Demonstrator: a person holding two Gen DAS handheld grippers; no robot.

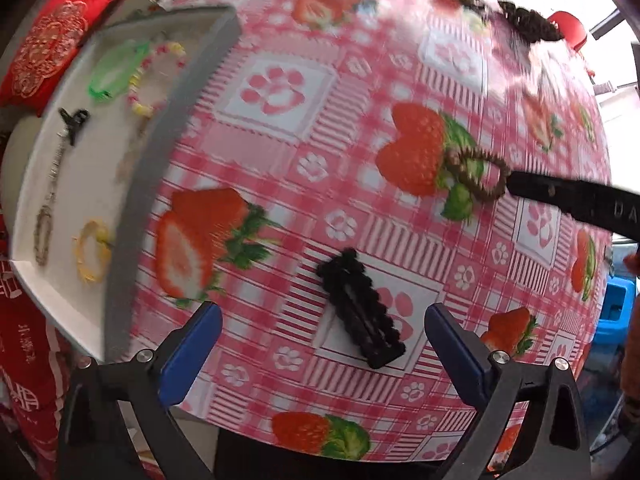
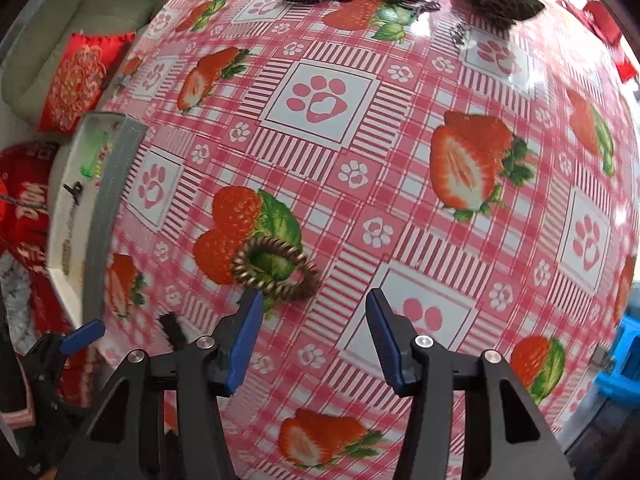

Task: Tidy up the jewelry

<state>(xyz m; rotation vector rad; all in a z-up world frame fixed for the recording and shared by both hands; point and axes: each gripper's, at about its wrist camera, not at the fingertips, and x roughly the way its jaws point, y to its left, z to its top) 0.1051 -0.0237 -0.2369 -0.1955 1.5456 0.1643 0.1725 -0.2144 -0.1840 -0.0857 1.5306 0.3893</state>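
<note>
My left gripper (image 1: 322,354) points down at the counter (image 1: 360,92), its jaws spread wide with the black clip (image 1: 360,308) lying low in the frame between them, untouched. My right gripper (image 2: 314,344) stands half apart and empty; the brown coil (image 2: 276,268) lies just above its left finger. The tray (image 1: 148,160) at the left edge holds a green clip (image 1: 114,70), beads (image 1: 154,76) and a chain (image 1: 50,192).
</note>
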